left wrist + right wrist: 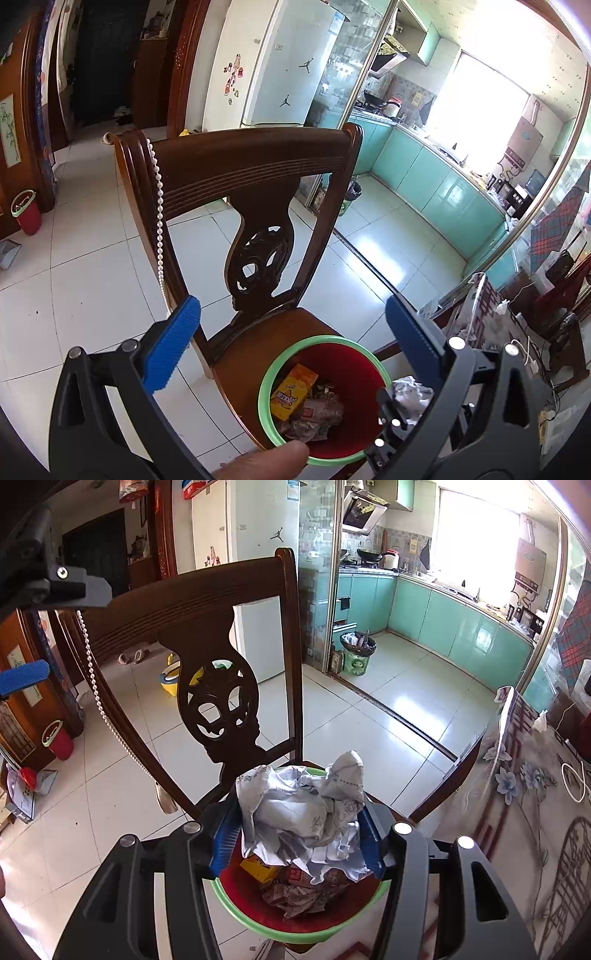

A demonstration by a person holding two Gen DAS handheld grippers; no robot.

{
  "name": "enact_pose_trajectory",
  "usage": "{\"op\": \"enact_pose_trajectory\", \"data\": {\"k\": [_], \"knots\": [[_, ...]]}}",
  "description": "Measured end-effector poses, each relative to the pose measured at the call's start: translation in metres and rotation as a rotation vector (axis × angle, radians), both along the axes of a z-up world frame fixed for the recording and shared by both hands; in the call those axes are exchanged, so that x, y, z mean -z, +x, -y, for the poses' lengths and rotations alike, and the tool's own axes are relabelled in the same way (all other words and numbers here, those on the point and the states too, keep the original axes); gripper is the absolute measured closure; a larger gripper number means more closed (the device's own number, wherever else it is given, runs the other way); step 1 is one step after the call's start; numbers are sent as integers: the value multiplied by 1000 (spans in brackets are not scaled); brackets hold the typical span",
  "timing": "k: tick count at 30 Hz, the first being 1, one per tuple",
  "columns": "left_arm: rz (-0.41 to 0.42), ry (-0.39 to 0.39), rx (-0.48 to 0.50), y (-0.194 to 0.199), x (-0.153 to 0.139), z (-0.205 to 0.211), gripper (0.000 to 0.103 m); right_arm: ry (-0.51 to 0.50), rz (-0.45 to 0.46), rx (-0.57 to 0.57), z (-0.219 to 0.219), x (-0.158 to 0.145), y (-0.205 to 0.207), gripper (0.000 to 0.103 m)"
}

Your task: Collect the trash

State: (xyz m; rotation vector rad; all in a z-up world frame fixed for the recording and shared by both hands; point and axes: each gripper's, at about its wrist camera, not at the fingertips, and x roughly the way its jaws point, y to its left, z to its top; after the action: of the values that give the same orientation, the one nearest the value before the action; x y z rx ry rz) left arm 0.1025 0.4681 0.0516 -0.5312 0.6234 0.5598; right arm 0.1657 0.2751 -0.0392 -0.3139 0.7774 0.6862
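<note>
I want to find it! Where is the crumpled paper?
The right gripper holds the crumpled paper just above the red bin on the chair.

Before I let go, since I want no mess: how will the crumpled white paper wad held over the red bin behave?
The crumpled white paper wad looks light and springy; its creases may puff open once the right gripper releases. It should drop into the green-rimmed red bin below, probably sitting atop the trash rather than sinking.

Dark wooden chair [258, 173] is standing on white tiled floor [92, 295]. Red bin with green rim [354, 373] is sitting on its seat. Bead string [159, 221] is hanging from backrest.
</note>
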Motion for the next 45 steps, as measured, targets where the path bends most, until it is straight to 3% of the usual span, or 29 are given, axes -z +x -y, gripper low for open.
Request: {"op": "enact_pose_trajectory", "data": {"k": [7, 13, 16, 22, 27, 37, 45], "knots": [[10, -27, -19, -3, 2, -8, 5, -36, -62, 14, -13, 31, 15, 47], [6, -23, -15, -3, 3, -9, 5, -61, -96, 26, -14, 46, 20, 34], [4, -20, -15, -1, 2, -9, 5, -64, -89, 35, -10, 46, 20, 5], [8, -4, -5, 1, 0, -1, 5, -40, -83, 24, 6, 27, 14, 7], [27, 29, 42, 1, -11, 26, 5, 28, -30, 52, 48, -14, -5, 7], [94, 215, 225, -1, -49, 131, 5, 90, 85, 226, 181, -76, -42, 6], [96, 283, 361, -3, -47, 219, 5, 117, 170, 345, 282, -114, -74, 6]]}}
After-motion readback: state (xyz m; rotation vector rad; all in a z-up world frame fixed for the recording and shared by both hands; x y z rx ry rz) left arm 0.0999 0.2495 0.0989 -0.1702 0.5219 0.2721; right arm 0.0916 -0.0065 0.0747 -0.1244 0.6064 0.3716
